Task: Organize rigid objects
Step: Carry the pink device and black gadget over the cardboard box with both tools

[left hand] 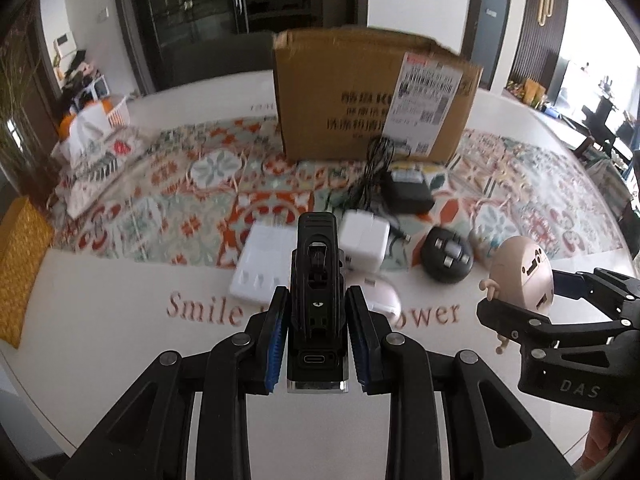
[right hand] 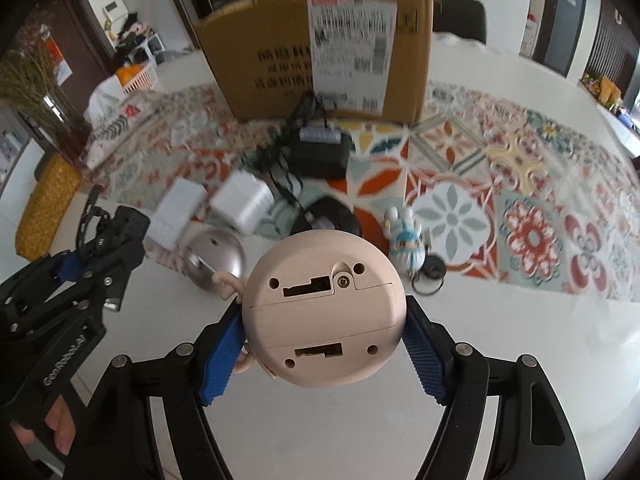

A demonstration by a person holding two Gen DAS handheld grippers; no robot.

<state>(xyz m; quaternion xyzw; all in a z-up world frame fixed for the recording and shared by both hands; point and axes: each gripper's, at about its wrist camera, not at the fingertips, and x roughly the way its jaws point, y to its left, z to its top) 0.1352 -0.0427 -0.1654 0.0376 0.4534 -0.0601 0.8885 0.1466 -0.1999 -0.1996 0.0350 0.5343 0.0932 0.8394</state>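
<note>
Both claws loaded, carry step toward cardboard box point(left hand: 376, 92).
Left claw point(left hand: 316, 344) clenched on black gadget point(left hand: 318, 280); right claw point(right hand: 324, 344) grips pink toy point(right hand: 324, 308), both above bench's near edge. Next: likely lift over box rim, release.

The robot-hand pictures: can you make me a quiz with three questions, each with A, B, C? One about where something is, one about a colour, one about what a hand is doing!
1. Where does the cardboard box stand?
A. On the patterned mat, behind the small things
B. On the floor
C. On a chair

2. What colour are the gripper pads?
A. Red
B. Blue
C. Green

3. What is the right gripper doing?
A. Hanging open with nothing in it
B. Pushing the box
C. Holding the round pink toy

Answers:
1 A, since it sits on the patterned mat past the chargers.
2 B, since both pads look blue.
3 C, since the toy sits squeezed between both pads.
</note>
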